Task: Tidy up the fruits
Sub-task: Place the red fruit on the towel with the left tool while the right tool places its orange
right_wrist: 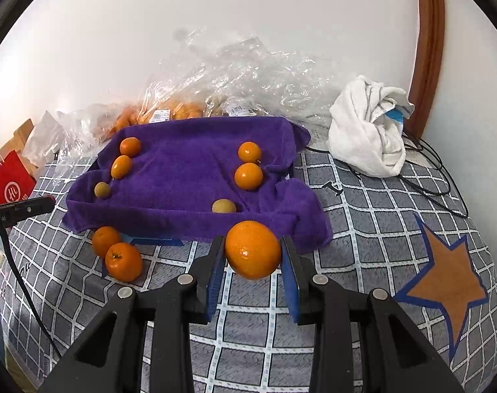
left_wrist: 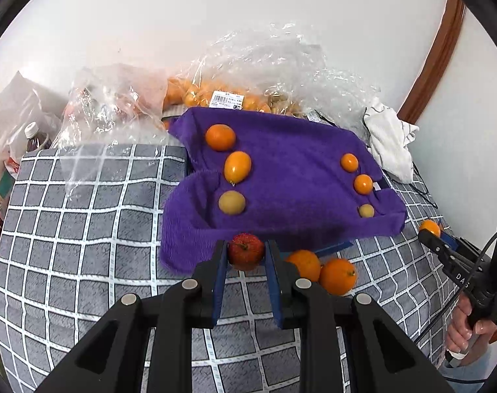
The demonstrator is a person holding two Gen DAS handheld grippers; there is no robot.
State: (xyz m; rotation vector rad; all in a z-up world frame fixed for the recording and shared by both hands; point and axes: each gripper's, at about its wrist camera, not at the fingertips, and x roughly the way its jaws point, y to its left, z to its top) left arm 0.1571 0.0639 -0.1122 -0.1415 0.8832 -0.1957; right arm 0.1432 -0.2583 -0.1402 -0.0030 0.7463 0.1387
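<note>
My left gripper (left_wrist: 245,252) is shut on a small red apple (left_wrist: 245,251) just in front of the purple towel (left_wrist: 291,170). My right gripper (right_wrist: 252,252) is shut on a large orange (right_wrist: 252,249) at the towel's near edge (right_wrist: 189,177). On the towel lie two columns of fruit: an orange (left_wrist: 220,137), a yellow-orange fruit (left_wrist: 237,166) and a tan fruit (left_wrist: 232,202) on the left, smaller ones (left_wrist: 349,162) on the right. Two oranges (left_wrist: 337,275) (right_wrist: 123,261) lie on the bedding before the towel.
Clear plastic bags (left_wrist: 248,75) with more oranges lie behind the towel. A white cloth (right_wrist: 369,131) and black cables (right_wrist: 431,177) lie at the right. A red bag (right_wrist: 9,180) is at the left. The grey checked bedding (left_wrist: 84,229) has a star patch (right_wrist: 444,281).
</note>
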